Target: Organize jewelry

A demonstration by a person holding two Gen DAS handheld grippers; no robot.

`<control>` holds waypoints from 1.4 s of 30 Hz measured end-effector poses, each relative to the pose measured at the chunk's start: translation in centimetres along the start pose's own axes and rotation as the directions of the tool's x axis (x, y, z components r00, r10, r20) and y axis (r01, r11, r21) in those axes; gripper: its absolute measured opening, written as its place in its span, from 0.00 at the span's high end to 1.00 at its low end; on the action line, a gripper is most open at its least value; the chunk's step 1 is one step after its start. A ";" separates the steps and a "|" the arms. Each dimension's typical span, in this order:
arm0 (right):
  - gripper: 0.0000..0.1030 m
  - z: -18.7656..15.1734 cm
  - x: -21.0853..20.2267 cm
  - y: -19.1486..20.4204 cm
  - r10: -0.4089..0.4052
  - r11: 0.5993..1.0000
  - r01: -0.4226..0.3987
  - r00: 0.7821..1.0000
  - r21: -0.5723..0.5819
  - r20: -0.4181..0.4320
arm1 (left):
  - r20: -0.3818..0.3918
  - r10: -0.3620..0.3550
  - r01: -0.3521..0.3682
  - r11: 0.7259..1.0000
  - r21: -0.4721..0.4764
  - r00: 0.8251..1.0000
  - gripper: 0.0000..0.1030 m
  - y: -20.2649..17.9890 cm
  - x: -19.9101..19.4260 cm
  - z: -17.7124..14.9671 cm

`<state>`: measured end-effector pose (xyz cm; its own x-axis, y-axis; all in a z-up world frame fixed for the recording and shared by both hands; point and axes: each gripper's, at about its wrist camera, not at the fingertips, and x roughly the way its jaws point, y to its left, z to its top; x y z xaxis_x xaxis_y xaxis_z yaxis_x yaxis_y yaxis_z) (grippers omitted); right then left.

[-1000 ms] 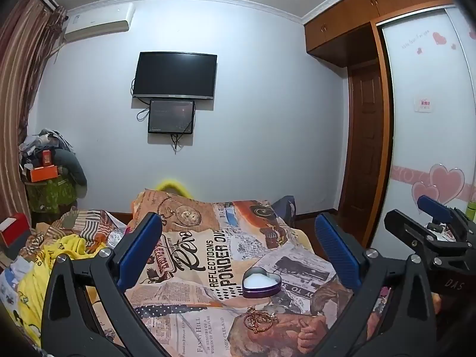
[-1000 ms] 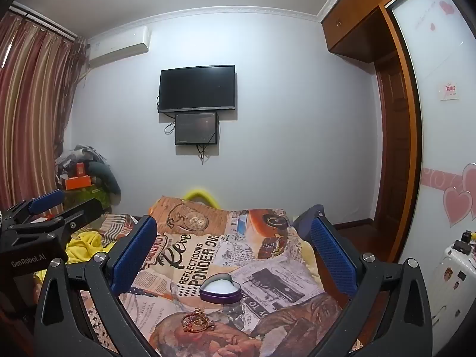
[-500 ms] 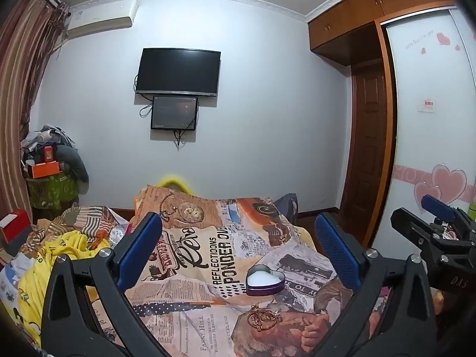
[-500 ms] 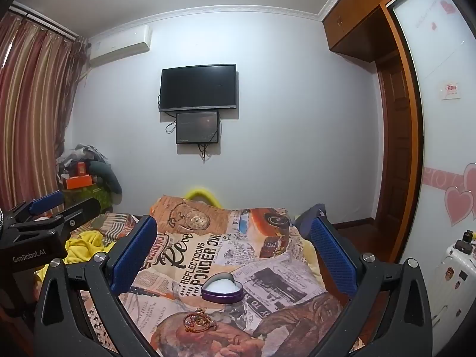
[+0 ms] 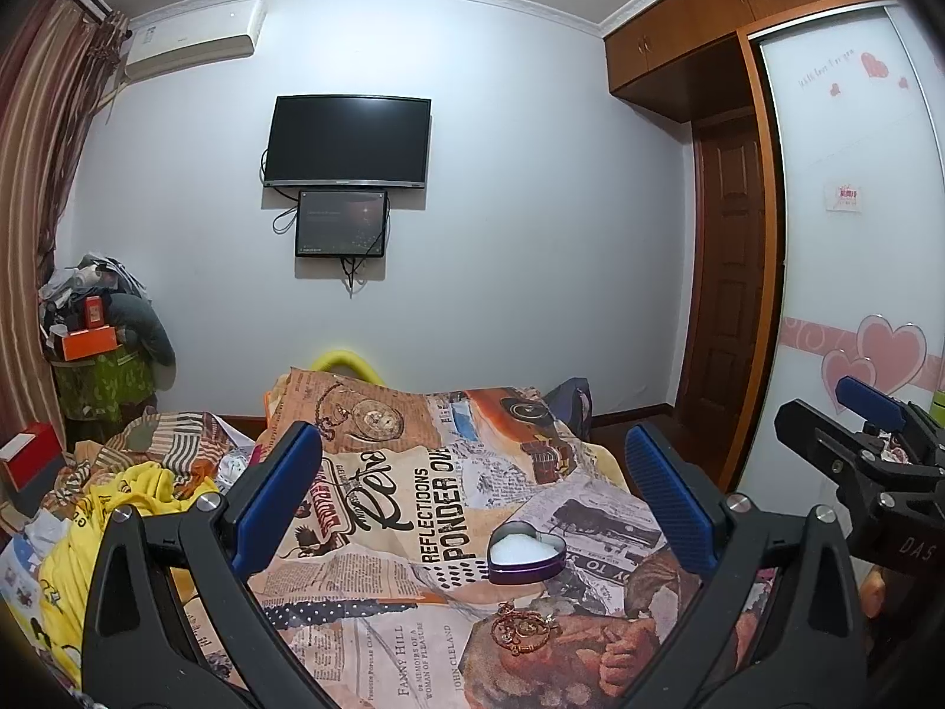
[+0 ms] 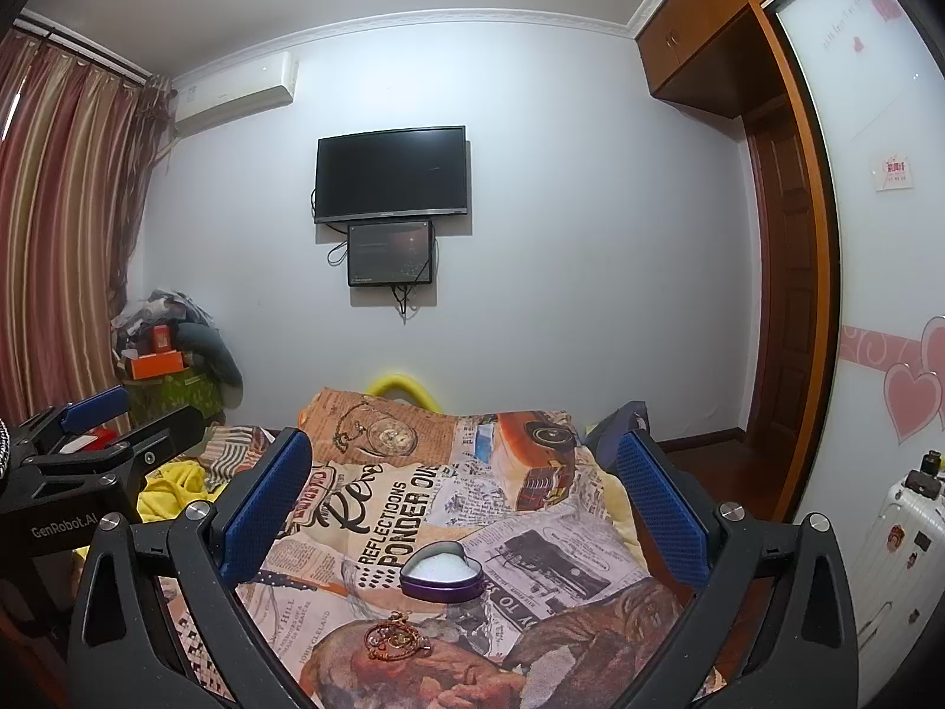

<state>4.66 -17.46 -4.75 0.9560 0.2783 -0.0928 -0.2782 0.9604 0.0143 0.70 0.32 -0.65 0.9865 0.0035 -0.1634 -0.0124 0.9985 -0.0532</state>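
Left wrist view: the left gripper is held level above the newsprint-patterned bedspread, fingers spread wide, nothing gripped. The right gripper is posed likewise, released. A purple heart-shaped box with white lining is seen at 5 o'clock of centre; the gold jewelry piece lies just beside it at 6 o'clock.

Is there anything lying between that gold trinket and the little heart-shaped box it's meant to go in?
Nothing visible. The gold trinket lies on the printed blanket just in front of the open heart-shaped box, with only bare fabric between them.
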 end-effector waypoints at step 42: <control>0.00 0.0 0.2 -0.3 0.003 1.000 -0.003 1.000 0.005 -0.002 | -0.011 -0.003 0.003 1.000 0.009 1.000 0.00 -0.5 0.3 -0.6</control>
<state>4.97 -17.67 -4.76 0.9549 0.2813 -0.0952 -0.2807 0.9596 0.0198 0.87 -0.22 -1.22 0.9848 -0.0001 -0.1740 -0.0079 0.9989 -0.0452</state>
